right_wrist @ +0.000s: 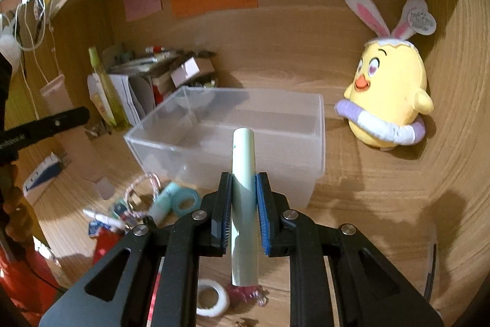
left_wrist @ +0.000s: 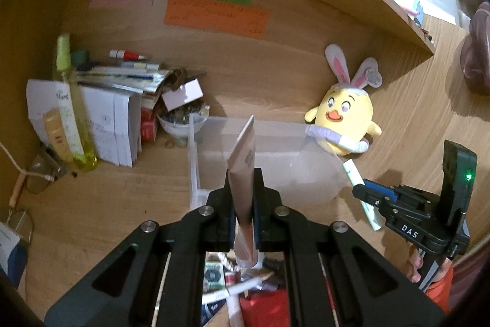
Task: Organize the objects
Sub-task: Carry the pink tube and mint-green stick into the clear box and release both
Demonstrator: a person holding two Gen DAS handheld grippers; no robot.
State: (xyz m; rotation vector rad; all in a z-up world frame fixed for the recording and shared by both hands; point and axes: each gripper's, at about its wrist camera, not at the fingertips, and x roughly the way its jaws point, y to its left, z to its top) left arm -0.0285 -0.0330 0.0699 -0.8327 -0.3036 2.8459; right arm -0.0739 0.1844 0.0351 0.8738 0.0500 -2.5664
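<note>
A clear plastic box (left_wrist: 275, 137) (right_wrist: 318, 124) stands on the wooden desk. My left gripper (left_wrist: 243, 198) is shut on a flat pinkish-beige tube (left_wrist: 243, 161) and holds it at the box's near edge. My right gripper (right_wrist: 243, 198) is shut on a pale green tube (right_wrist: 243, 161) and holds it in front of the box. The right gripper (left_wrist: 367, 196) with its green tube (left_wrist: 355, 173) also shows at the right of the left wrist view. The left gripper's tip (right_wrist: 61, 120) shows at the left of the right wrist view.
A yellow chick plush (left_wrist: 346, 118) (right_wrist: 389, 91) sits right of the box. Papers, pens and a green bottle (left_wrist: 73, 112) pile up at the back left. Small clutter, tape rolls (right_wrist: 211, 301) and a teal tape (right_wrist: 185, 201) lie in front.
</note>
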